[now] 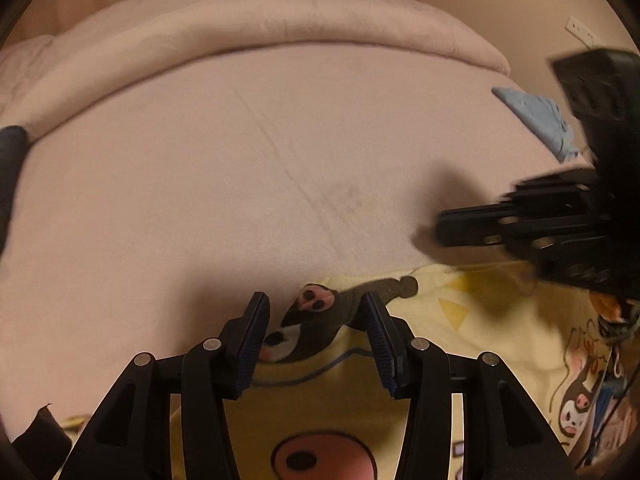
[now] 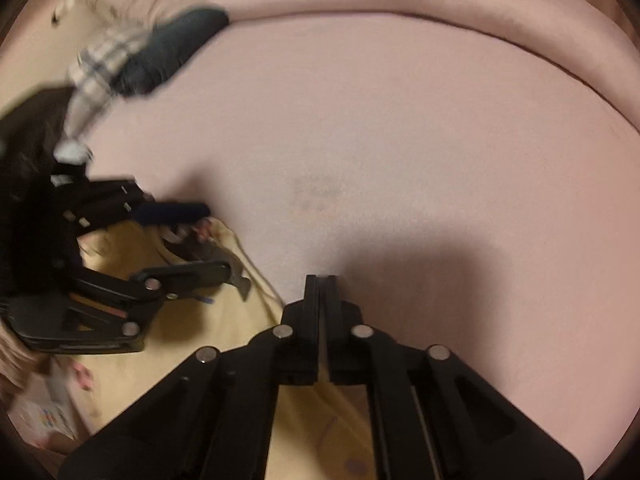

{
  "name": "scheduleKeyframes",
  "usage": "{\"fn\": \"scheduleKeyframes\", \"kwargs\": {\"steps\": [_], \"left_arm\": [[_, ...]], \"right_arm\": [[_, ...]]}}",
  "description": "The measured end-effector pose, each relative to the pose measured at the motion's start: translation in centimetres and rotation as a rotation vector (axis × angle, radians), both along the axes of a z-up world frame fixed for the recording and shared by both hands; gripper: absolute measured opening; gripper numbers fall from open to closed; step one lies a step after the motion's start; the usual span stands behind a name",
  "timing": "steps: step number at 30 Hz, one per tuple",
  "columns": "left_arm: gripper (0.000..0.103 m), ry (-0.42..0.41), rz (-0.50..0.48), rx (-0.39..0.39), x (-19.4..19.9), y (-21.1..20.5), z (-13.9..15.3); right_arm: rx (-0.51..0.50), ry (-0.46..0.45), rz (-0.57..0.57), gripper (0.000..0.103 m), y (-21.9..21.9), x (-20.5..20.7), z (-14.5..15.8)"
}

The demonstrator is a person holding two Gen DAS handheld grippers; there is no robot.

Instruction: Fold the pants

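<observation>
The yellow cartoon-print pants [image 1: 472, 320] lie on the pink bed sheet [image 1: 240, 184] at the near edge. My left gripper [image 1: 316, 336] is open, its jaws astride the pants' top edge over a dark cartoon print. It also shows in the right wrist view [image 2: 208, 240], open over the pants [image 2: 168, 352]. My right gripper [image 2: 321, 284] is shut, its tip just past the pants' edge above the sheet; whether it pinches fabric is hidden. It appears blurred in the left wrist view [image 1: 444, 228], to the right above the pants.
A rolled pink duvet [image 1: 256, 20] runs along the far side of the bed. A blue cloth [image 1: 536, 116] lies at the right edge. Dark and checked clothes [image 2: 152, 52] lie at the far left of the bed [image 2: 400, 140].
</observation>
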State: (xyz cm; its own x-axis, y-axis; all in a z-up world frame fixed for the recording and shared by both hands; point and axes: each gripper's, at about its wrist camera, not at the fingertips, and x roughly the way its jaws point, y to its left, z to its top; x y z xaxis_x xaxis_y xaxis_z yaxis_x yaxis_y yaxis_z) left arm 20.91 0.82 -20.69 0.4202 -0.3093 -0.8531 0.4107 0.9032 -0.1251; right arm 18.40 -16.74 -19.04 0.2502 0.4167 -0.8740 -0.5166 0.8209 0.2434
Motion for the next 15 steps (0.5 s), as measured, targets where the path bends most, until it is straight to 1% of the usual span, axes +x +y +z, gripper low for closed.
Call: {"fn": "scheduleKeyframes", "kwargs": {"steps": [1,2,3,4,5,6,7,8,9,10,11,12,13,14,15], "left_arm": [[0.048,-0.043,-0.016,-0.005,-1.0,0.1,1.1],[0.048,-0.069,-0.033,-0.015,-1.9,-0.2,1.8],[0.048,-0.082,-0.052,-0.036,-3.2,-0.5,2.3],[0.052,-0.078,-0.077,-0.072,-4.2,-0.8,2.5],[0.058,-0.062,-0.095,-0.093,-4.9,-1.2,2.3],[0.058,-0.039,-0.115,-0.094,-4.9,-1.9,1.5],[0.058,-0.026,-0.128,-0.07,-5.0,-2.7,0.6],[0.058,-0.022,-0.129,-0.02,-4.7,-3.7,-0.5],[0.058,-0.016,-0.12,0.028,-4.1,-4.4,-1.6],[0.058,-0.029,-0.108,0.051,-3.5,-4.8,-2.5],[0.062,-0.061,-0.084,0.04,-3.0,-4.9,-2.6],[0.063,-0.059,-0.052,0.019,-2.3,-4.9,-2.6],[0.063,-0.039,-0.02,0.008,-1.7,-4.9,-2.4],[0.063,-0.018,0.015,-0.005,-1.2,-4.5,-1.9],[0.063,-0.001,0.036,-0.013,-1.0,-4.4,-1.4]], "right_arm": [[0.044,-0.016,-0.037,0.007,-0.8,-0.6,1.0],[0.07,-0.029,-0.063,0.009,-1.5,-1.3,1.8],[0.111,-0.046,-0.078,0.014,-2.3,-2.4,2.9],[0.148,-0.069,-0.079,0.022,-3.1,-4.3,4.0],[0.149,-0.083,-0.08,0.029,-3.5,-5.8,4.6],[0.146,-0.084,-0.084,0.038,-3.9,-7.5,4.8],[0.146,-0.078,-0.092,0.04,-4.3,-8.7,4.6],[0.149,-0.053,-0.102,0.039,-4.8,-9.7,3.9],[0.124,-0.012,-0.113,0.039,-5.2,-10.0,2.7],[0.074,0.005,-0.136,0.038,-5.4,-9.8,1.3],[0.014,0.007,-0.17,0.033,-5.5,-9.2,-0.1],[0.015,0.015,-0.204,0.014,-6.3,-8.3,-1.2],[0.136,0.045,-0.283,0.01,-8.5,-7.0,-1.7],[0.229,0.095,-0.341,0.01,-10.1,-5.9,-1.9],[0.319,0.138,-0.43,0.019,-12.1,-4.9,-2.0]]}}
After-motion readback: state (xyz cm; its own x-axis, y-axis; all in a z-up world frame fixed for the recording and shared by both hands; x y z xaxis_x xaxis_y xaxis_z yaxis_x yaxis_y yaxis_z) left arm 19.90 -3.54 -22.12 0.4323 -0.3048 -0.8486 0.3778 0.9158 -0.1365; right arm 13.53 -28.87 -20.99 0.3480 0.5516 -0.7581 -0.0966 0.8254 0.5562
